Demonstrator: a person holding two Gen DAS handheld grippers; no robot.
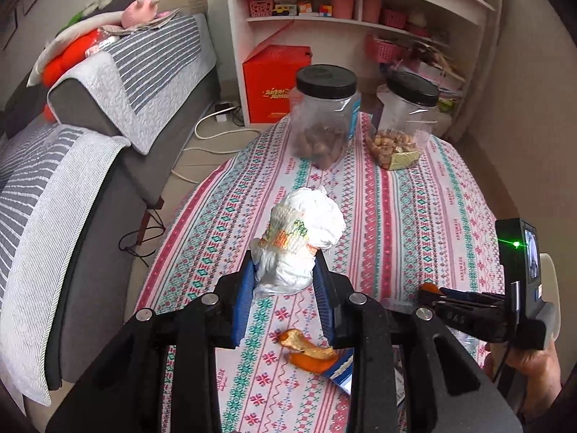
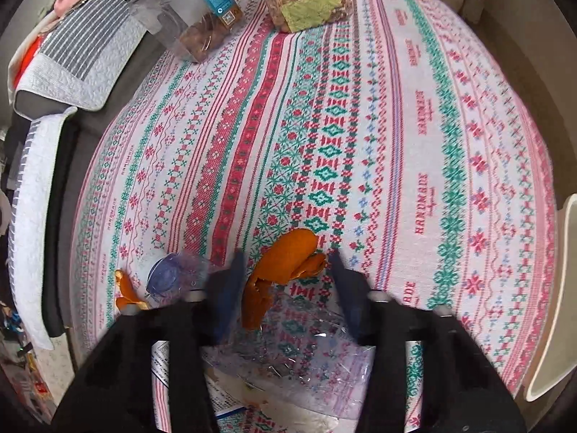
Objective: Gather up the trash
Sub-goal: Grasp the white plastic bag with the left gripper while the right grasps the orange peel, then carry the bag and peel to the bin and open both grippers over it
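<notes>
Left gripper [image 1: 285, 285] first: our jaws are pinched on a crumpled white tissue wad [image 1: 301, 241], lifted clear of the worktop [image 1: 414, 195], wad sticking out past the fingertips. Firm hold by the look of it, pads pressing both sides.

Right gripper [image 2: 285, 270]: jaws straddle a big orange peel [image 2: 285, 267], which lies on the cloth between the pads. We see a gap on both sides, more on the right, so no grip yet; the frame is motion-blurred, so contact on the left pad is possible but we can't confirm. In the left wrist view the same gripper shows at the right edge, tip low over the worktop with orange at its nose.

Progress, our read: early to mid. One item in hand, one lined up for a grasp, nothing visibly binned. No bin in either view.

Still on the worktop:
- small orange peel [image 1: 308, 350], just under and behind the left jaws; also visible at the left in the right wrist view.
- clear plastic wrapper [image 2: 303, 353], flat under the right gripper, touching the big peel's near end.
- crushed clear cup or lid with a bluish base [image 2: 169, 274], just left of the right jaws, between the two peels.
- printed paper scrap [image 2: 169, 364] at the near edge.

Further out: two black-lidded nut jars [image 1: 324, 115] at the far end, probably not trash. Sofa [image 1: 72, 166] beyond the left edge, white shelf [image 1: 360, 18] behind.
</notes>
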